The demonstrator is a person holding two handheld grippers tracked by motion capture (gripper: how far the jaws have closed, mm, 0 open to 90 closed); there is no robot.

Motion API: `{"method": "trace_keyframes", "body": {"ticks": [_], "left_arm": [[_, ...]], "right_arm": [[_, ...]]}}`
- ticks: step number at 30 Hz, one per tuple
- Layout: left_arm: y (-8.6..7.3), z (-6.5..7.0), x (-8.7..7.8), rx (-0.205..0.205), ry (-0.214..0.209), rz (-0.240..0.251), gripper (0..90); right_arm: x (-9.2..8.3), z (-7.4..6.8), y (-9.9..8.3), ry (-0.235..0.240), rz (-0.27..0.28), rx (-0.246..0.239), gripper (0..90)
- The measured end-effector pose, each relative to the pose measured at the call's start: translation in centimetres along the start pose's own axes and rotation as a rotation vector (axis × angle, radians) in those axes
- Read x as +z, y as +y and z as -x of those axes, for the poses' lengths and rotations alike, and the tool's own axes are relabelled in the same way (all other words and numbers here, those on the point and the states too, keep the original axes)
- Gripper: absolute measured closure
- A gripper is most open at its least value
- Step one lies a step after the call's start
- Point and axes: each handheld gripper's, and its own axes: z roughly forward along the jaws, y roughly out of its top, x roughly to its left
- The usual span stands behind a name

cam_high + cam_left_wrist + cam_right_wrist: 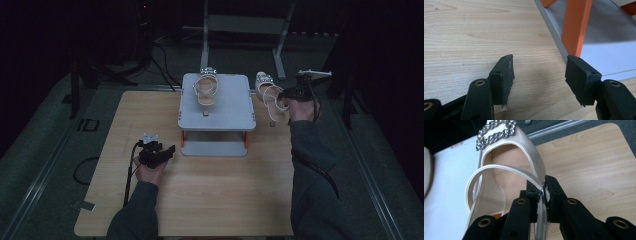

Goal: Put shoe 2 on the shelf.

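Right tongs (pixel 543 195): closed on the ankle strap (pixel 499 168) of a cream sandal (pixel 506 177), pads pinching the strap at its small metal buckle. The sandal hangs from this grip, off the table (pixel 210 200), its rhinestone ornament (pixel 496 132) at the far end from the pads. In the high view the right tongs (pixel 292 95) sit beside the right edge of the grey shelf stand (pixel 217 107), with the held sandal (pixel 270 97) stretching away to the tongs' left and forward, just off the stand's corner.

Left tongs (pixel 539 75): open, jaws standing well apart with bare wood grain between them, nothing gripped. Just ahead and to the right of the right-hand jaw: an orange leg (pixel 576 25) of the stand and its grey lower shelf (pixel 609 55). In the high view the left tongs (pixel 159 152) rest low over the table, near the stand's front left corner.

Second cream sandal (pixel 206 89): lying on top of the stand, well apart from both tongs, toe ornament toward the far edge.

Table: light wood, carrying the stand at its far middle. A person's forearms in dark sleeves (pixel 137 210) reach in from the near side.
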Motion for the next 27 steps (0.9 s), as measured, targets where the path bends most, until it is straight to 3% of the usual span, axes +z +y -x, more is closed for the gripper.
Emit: {"method": "trace_keyframes", "body": {"ticks": [14,27], "left_arm": [[0.0,0.0,0.0,0.0,-0.001,-0.001,40.3],[0.0,0.0,0.0,0.002,-0.002,-0.005,40.3]], "right_arm": [[-2.3,-2.7,1.9,-0.009,0.05,-0.004,82.8],[-2.8,-6.9,2.1,0.027,0.05,-0.032,82.8]]}}
